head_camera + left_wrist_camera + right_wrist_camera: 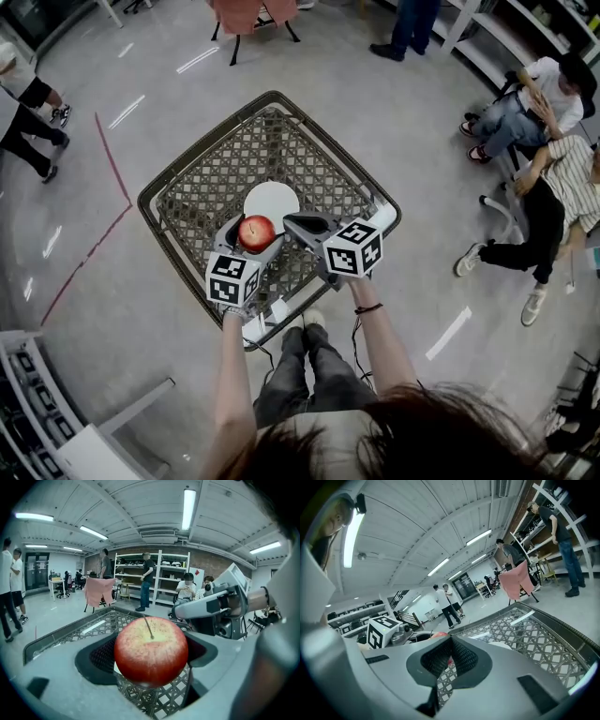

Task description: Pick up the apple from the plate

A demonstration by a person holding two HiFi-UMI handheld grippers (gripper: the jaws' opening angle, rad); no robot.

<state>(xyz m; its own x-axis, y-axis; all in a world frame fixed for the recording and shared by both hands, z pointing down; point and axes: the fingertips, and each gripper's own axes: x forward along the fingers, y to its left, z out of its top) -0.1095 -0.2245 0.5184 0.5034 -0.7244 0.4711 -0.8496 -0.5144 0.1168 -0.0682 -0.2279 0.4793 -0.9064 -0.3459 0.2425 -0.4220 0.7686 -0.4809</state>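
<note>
apple (151, 651): clamped between left gripper (254, 235) jaws, above woven table (202, 192), at near edge of white plate (274, 199). stem axis stood upright, stem pointed up. right gripper (449, 660): jaws closed together, empty.

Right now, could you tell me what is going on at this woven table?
A seated person works two handheld grippers over a square woven cane table. The left gripper has its jaws closed on a red apple, held by the near edge of the round white plate, which has nothing else on it. The right gripper sits beside the apple, jaws together and empty.
</note>
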